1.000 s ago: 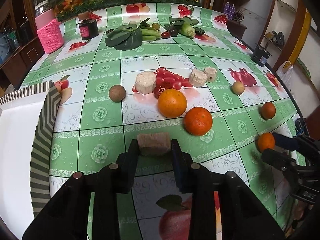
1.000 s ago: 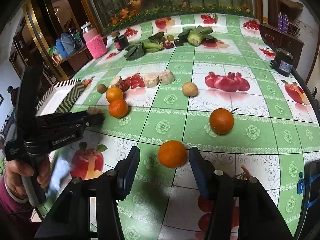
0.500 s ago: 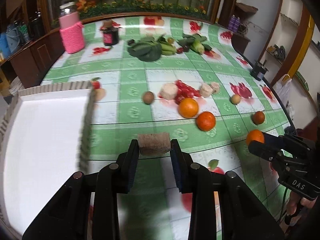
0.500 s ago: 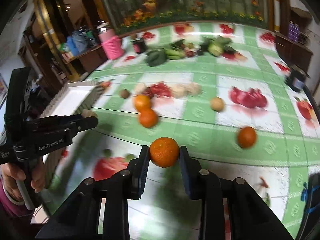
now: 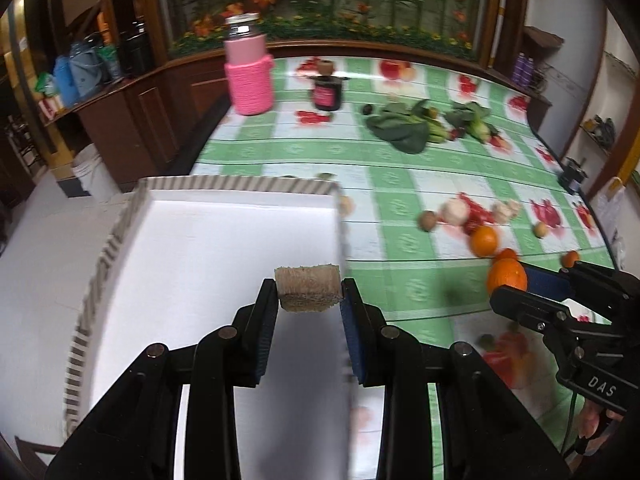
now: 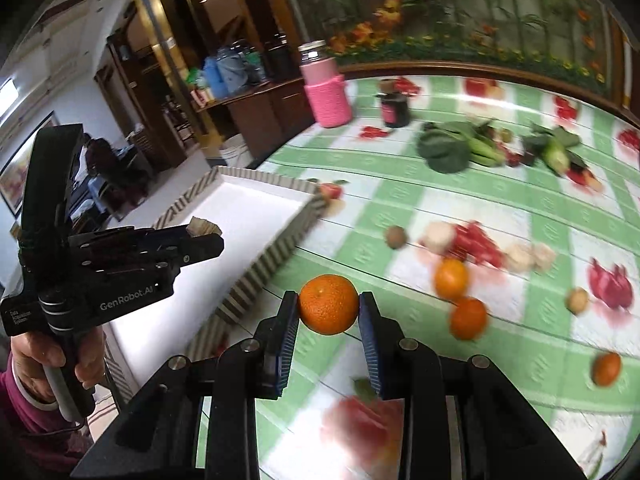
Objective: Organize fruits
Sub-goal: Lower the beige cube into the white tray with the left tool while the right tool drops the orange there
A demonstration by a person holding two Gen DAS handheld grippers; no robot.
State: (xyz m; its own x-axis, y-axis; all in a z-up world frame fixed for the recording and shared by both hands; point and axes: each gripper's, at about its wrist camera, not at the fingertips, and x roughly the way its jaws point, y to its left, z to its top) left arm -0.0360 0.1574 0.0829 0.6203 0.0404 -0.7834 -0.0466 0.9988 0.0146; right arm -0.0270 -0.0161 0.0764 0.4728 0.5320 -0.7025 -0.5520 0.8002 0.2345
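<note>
My left gripper (image 5: 308, 294) is shut on a beige-brown fruit chunk (image 5: 308, 287) and holds it above the white tray (image 5: 224, 236) with striped walls. My right gripper (image 6: 329, 312) is shut on an orange (image 6: 329, 309) and holds it in the air just right of the tray (image 6: 256, 216). The right gripper with its orange (image 5: 506, 276) shows at the right in the left wrist view. The left gripper (image 6: 202, 236) shows over the tray in the right wrist view. Two oranges (image 6: 451, 279) (image 6: 468, 317) and a third (image 6: 607, 368) lie on the tablecloth.
A brown round fruit (image 6: 396, 237), pale chunks (image 6: 439, 237) and a small tan fruit (image 6: 578, 300) lie mid-table. Leafy greens (image 6: 444, 150), a dark jar (image 6: 395, 109) and a pink wrapped bottle (image 6: 326, 90) stand at the back. A cabinet (image 5: 132, 120) is left of the table.
Both grippers moved left toward the tray. The left gripper now carries its chunk over the tray's inside; the right gripper has carried its orange up close to the tray's right wall.
</note>
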